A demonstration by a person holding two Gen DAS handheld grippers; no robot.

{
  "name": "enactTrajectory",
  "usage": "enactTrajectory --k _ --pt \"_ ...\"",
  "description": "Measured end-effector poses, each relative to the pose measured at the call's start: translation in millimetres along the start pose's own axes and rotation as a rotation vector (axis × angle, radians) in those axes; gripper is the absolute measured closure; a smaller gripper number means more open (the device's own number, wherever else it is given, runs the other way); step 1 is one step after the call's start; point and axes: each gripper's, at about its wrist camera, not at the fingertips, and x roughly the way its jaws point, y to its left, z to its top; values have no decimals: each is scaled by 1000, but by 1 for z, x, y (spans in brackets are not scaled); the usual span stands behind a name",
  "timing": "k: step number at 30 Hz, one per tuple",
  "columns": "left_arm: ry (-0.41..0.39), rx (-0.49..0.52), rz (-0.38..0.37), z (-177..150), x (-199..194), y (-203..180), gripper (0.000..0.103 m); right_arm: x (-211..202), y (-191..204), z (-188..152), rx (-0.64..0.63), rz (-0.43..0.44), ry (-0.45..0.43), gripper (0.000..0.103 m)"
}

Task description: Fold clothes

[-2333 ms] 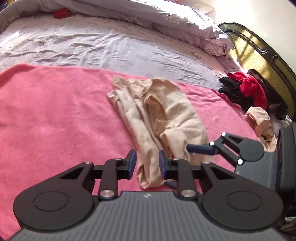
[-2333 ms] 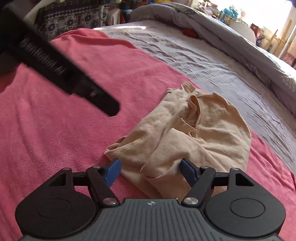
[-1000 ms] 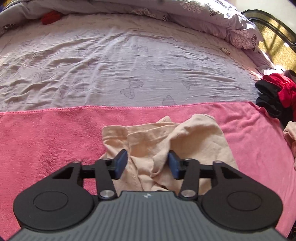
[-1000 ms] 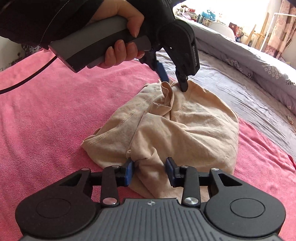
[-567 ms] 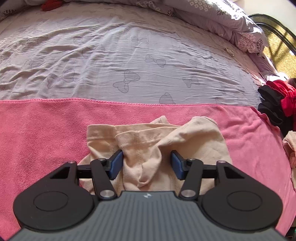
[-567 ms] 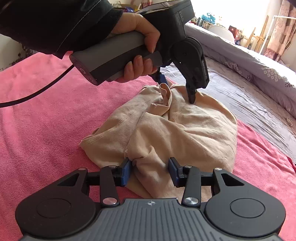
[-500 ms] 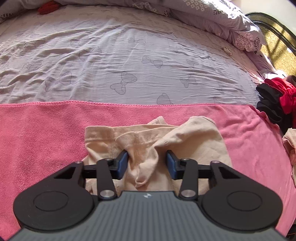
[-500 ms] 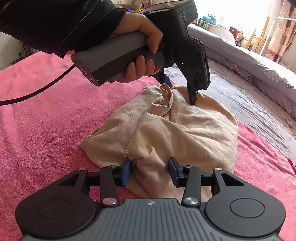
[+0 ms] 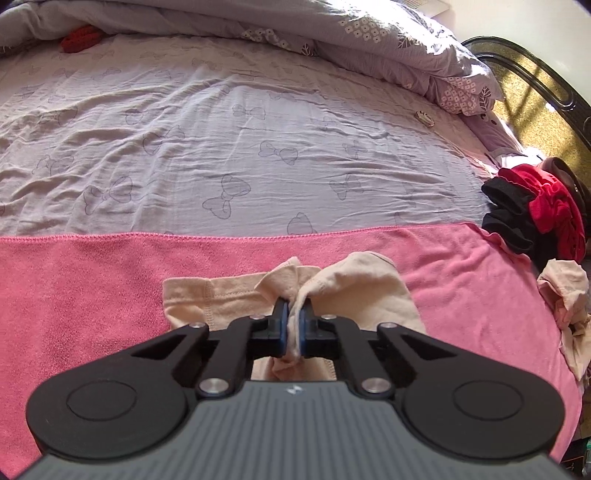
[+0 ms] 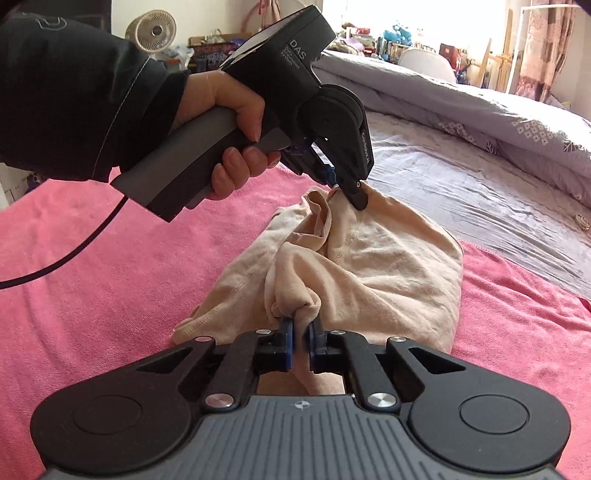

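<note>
Nearest the right wrist camera, the right tool [image 10: 302,332] has its blue-padded jaws pinched almost together on a bunched tuft of the beige garment [image 10: 388,266], with only the thickness of the cloth between them. That tuft is gathered into a small knot of wrinkles just ahead of the pads, at the garment's near end. From there the garment runs away across the pink towel [image 10: 110,280] as a soft, rumpled heap: thin, stretchy-looking beige knit with a stitched hem along its left border and a seam line down the middle, one layer folded loosely over another. At its far end the left tool [image 10: 341,188] is closed on a second pinch of the same cloth, lifting it into a small peak; a hand [image 10: 229,122] in a dark sleeve [image 10: 74,92] grips that tool's grey handle.

Seen from the left wrist camera, the left tool [image 9: 291,325] shows its pads clamped on a narrow vertical fold of the beige garment [image 9: 354,288], which spreads to either side of it, flatter with a stitched band on the left, puffier on the right. The garment lies on the pink towel [image 9: 92,295], near that towel's far edge. Beyond the towel stretches the lilac bed sheet [image 9: 221,147], printed with bow outlines, and a rolled duvet [image 9: 332,33] along the far side of the bed. At the right edge of the bed sits a pile of black and red clothes [image 9: 535,214], with another beige piece [image 9: 565,291] just nearer than it
</note>
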Motion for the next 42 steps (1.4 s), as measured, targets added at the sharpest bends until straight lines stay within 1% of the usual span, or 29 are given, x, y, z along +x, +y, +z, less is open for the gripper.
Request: enactTrajectory --k 4,6,7,10,11,13,14,15,17,19,20,21,22,23,24,26,27,28,29,30,32,33,34,35,36,38,40,41,42 --pt "-30 37 -10 13 -20 -4 100 -1 7 3 -16 43 6 94" --pt "-35 72 2 16 -25 -2 100 -1 11 5 -24 64 8 94" --pt "-28 86 19 16 -25 1 100 -1 13 5 -28 75 10 94" --pt "56 67 74 8 -4 23 100 -2 19 8 -40 106 14 93" --pt "84 58 88 5 3 30 100 3 23 5 -58 115 34 92" --pt "126 34 104 -4 16 43 97 13 32 -2 -93 139 86 87" --pt "127 5 93 -6 17 48 95 16 36 -6 -103 157 112 80" --pt "124 -28 80 -7 17 53 93 16 37 -10 -92 190 127 70" --pt "120 -94 57 -6 13 61 90 11 37 -16 -61 258 149 57" --pt "123 -124 50 -5 7 69 84 2 32 -18 -19 305 167 59" --pt "124 -125 55 -4 3 72 79 -3 26 -17 14 324 166 61" --pt "125 -124 62 -3 -2 75 70 -8 18 -14 56 336 153 62" --pt "125 -118 74 -2 -7 78 67 -12 8 -9 100 345 139 62" --pt "126 -108 91 -1 -12 80 66 -17 -1 -4 144 355 124 62" --pt "128 -95 111 -1 -16 82 67 -16 -9 2 172 345 109 62" --pt "127 -63 194 1 -24 85 69 -8 -22 16 220 315 80 62" --pt "122 -49 231 1 -28 86 69 2 -26 23 223 289 65 62" --pt "110 -24 232 1 -34 83 70 13 -27 29 215 263 59 62" --pt "94 18 204 -1 -42 76 70 26 -23 32 195 250 74 62" --pt "79 59 176 -2 -50 68 70 41 -14 33 154 248 112 62" --pt "56 156 112 -7 -63 50 70 39 -19 30 127 251 126 61" --pt "66 228 65 -13 -65 34 69 37 -24 28 118 252 128 56" --pt "82 296 15 -19 -65 19 69 34 -28 27 109 253 130 55" --pt "100 351 -30 -24 -63 4 69 32 -32 25 100 255 132 49" --pt "118 384 -67 -30 -59 -8 69 29 -36 24 91 256 134 45" --pt "145 419 -128 -44 -47 -25 69 24 -45 20 73 259 138 46" --pt "183 439 -152 -57 -35 -33 69 20 -54 17 54 262 142 48" --pt "203 477 -140 -66 -31 -38 69 17 -58 15 45 263 144 48" --pt "216 530 -111 -76 -29 -40 69 15 -62 14 36 265 146 48"
